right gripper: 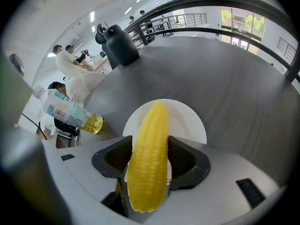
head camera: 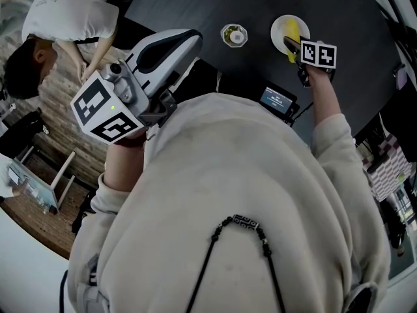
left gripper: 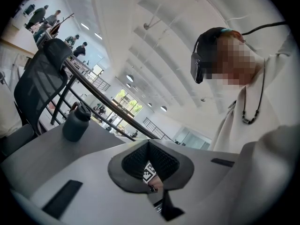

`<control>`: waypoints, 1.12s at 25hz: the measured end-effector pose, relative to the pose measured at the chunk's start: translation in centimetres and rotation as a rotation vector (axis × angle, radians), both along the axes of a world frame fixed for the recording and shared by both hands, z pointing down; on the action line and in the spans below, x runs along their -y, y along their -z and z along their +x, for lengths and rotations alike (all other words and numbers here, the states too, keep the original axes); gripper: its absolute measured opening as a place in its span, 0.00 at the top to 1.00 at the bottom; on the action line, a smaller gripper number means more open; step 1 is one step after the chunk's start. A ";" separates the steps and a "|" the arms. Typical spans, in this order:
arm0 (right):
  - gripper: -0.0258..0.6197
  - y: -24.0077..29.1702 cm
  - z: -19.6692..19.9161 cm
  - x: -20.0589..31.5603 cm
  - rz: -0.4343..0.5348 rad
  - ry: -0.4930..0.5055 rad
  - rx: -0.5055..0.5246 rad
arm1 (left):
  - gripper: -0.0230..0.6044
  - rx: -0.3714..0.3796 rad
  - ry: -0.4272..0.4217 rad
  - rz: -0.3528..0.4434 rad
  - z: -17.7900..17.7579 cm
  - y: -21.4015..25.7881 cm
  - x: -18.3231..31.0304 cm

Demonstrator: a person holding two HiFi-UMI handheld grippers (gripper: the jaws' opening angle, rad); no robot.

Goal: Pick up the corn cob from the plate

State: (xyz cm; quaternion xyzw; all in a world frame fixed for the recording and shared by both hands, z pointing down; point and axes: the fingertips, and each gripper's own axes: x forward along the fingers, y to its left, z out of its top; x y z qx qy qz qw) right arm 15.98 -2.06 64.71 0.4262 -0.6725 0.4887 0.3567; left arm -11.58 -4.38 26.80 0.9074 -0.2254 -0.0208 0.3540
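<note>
A yellow corn cob [right gripper: 149, 158] stands lengthwise between the jaws of my right gripper [right gripper: 150, 143], whose ribbed pads press on both its sides. Its far tip reaches over the white plate [right gripper: 190, 121] on the dark round table. Whether the cob touches the plate I cannot tell. In the head view the right gripper [head camera: 294, 47] points steeply down at the plate [head camera: 279, 30] with the cob [head camera: 293, 31] showing yellow. My left gripper [head camera: 171, 44] is held up near my chest, away from the table. Its fingertips [left gripper: 149, 144] meet with nothing between them.
A small bowl [head camera: 234, 35] sits left of the plate, and a black device with a lit screen [head camera: 277, 98] lies at the table's near edge. A dark bottle [right gripper: 117, 46] stands at the far side and an oil bottle [right gripper: 70, 111] lies at the left. A person [head camera: 65, 12] sits beyond.
</note>
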 end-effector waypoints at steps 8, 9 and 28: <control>0.58 0.8 0.0 0.5 0.027 -0.006 0.002 | 0.96 0.013 -0.015 0.023 0.4 0.4 -0.2; 0.58 1.0 0.0 0.5 0.032 -0.008 0.001 | 0.96 0.013 -0.019 0.029 0.5 0.6 -0.3; 0.58 5.7 4.9 -3.9 0.150 -0.207 0.024 | 0.96 0.006 -0.225 0.114 5.8 2.7 -0.2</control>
